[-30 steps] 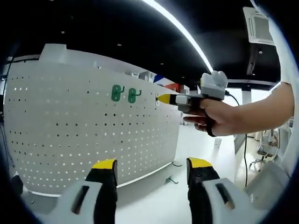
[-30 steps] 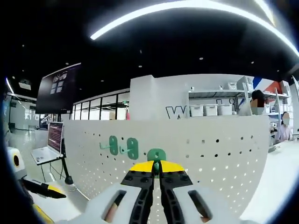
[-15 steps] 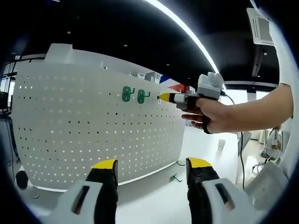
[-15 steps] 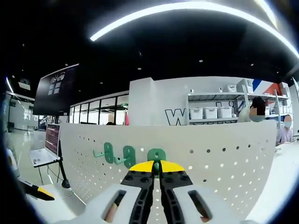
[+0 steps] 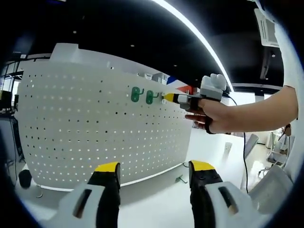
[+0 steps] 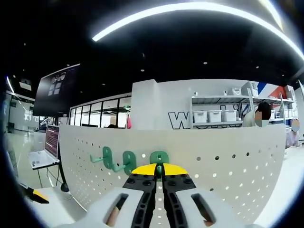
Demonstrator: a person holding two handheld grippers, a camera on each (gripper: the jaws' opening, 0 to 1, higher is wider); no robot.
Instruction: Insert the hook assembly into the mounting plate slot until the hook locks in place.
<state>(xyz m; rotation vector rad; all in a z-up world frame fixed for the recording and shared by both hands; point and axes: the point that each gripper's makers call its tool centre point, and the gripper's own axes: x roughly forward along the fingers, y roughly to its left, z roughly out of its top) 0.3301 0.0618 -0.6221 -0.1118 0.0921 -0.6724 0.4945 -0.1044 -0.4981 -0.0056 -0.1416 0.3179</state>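
Note:
A white pegboard mounting plate [image 5: 95, 128] stands upright on the table; its upper rows carry two green hooks [image 5: 136, 94] [image 5: 149, 97]. In the right gripper view the same plate [image 6: 228, 161] shows those hooks [image 6: 108, 156] [image 6: 128, 160] and a third green hook [image 6: 159, 158], pressed against the board. My right gripper [image 6: 159, 169] is shut on that third hook; it also reaches in from the right in the left gripper view [image 5: 167, 98], held by a hand. My left gripper [image 5: 154, 167] stands open low before the board, holding nothing.
A loose hook [image 5: 180, 179] lies on the white table by the plate's foot. An open laptop [image 6: 45, 149] sits at the left, with shelves of bins [image 6: 213, 116] and a person [image 6: 260, 114] behind the board.
The left gripper view has shifted, so the hooks and the right gripper sit further right in it. In the right gripper view the two mounted hooks sit a little further left.

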